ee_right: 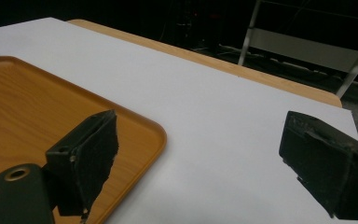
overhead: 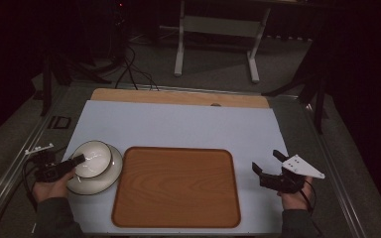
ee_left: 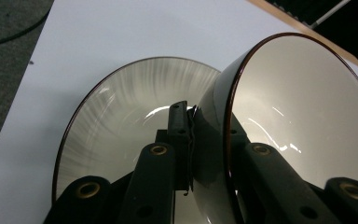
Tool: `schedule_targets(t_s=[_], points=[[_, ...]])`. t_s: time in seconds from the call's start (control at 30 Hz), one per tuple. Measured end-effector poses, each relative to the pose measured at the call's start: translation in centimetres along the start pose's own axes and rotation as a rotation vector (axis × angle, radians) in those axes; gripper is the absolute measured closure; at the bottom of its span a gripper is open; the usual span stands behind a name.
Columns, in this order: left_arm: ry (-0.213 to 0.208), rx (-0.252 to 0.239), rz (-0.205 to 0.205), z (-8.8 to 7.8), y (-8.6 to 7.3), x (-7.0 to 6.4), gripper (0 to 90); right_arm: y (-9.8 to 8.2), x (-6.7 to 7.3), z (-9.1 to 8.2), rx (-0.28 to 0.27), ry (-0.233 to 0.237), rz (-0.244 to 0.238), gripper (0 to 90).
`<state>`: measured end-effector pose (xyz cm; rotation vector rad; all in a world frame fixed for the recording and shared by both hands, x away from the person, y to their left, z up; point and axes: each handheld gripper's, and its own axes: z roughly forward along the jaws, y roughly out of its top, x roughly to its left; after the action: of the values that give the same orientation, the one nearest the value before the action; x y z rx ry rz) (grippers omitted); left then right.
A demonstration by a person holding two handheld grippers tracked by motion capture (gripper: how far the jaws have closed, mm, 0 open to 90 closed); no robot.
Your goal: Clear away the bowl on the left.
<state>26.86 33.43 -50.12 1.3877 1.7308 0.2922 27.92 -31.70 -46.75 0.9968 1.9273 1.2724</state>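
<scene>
A white bowl (overhead: 95, 157) with a dark rim is over a white plate (overhead: 108, 178) at the table's left. My left gripper (overhead: 79, 159) is shut on the bowl's near wall. In the left gripper view one jaw is outside the bowl (ee_left: 303, 102) and the other inside, with the plate (ee_left: 121, 112) underneath. I cannot tell whether the bowl rests on the plate or is lifted off it. My right gripper (overhead: 266, 160) is held open to the right of the wooden tray (overhead: 176, 186), with nothing between the jaws of the right gripper (ee_right: 200, 135).
The tray (ee_right: 28, 102) lies in the middle of a white sheet (overhead: 178, 124) covering the table. A strip of wooden tabletop (overhead: 178, 96) shows at the far edge. Behind it stand a white frame (overhead: 218, 29) and cables on the floor.
</scene>
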Motion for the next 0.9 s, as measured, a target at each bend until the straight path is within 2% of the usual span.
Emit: schedule_targets(t_s=[0.9], points=[[-0.068, -0.084, 0.047, -1.3, 0.5, -2.2, 81.0, 0.0, 0.1, 0.0, 0.001, 0.007, -0.007, 11.2]])
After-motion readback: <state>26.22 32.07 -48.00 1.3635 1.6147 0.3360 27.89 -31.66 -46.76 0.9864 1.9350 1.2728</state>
